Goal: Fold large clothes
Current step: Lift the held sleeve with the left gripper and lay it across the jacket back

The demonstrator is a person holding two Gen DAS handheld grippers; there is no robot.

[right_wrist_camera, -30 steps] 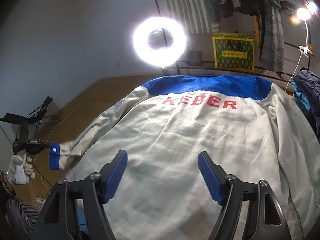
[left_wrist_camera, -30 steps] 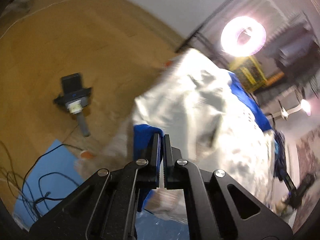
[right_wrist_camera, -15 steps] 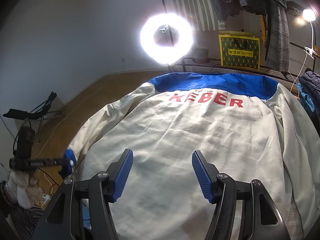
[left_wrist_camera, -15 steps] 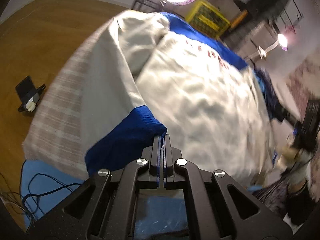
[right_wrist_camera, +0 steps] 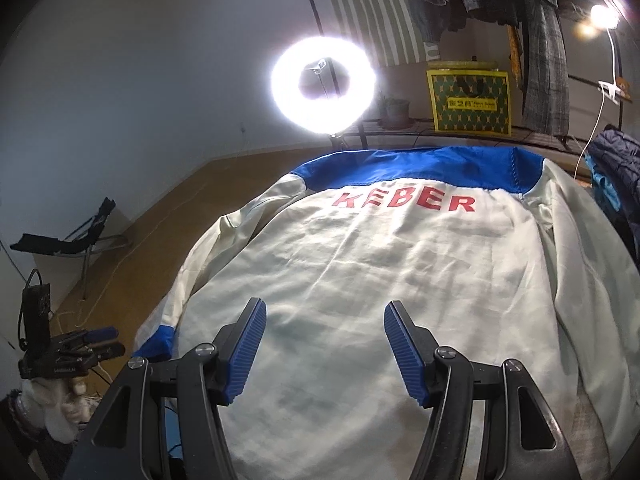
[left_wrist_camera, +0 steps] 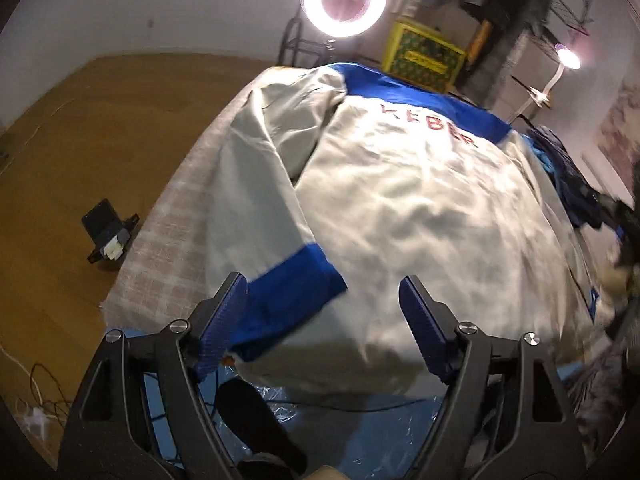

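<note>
One jacket (right_wrist_camera: 380, 280), two open claws.

I see the jacket (right_wrist_camera: 400, 280) spread flat on the worktop (left_wrist_camera: 160, 240), its left sleeve (left_wrist_camera: 256, 200) folded alongside the body; the ring light (right_wrist_camera: 323, 85) stands behind it, with the floor (left_wrist_camera: 80, 140) to the left

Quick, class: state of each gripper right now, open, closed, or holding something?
Left gripper: jaws have just been opening, now open; the white jacket's blue cuff lies released between them.
Right gripper: open, empty, over the jacket's back.
</note>
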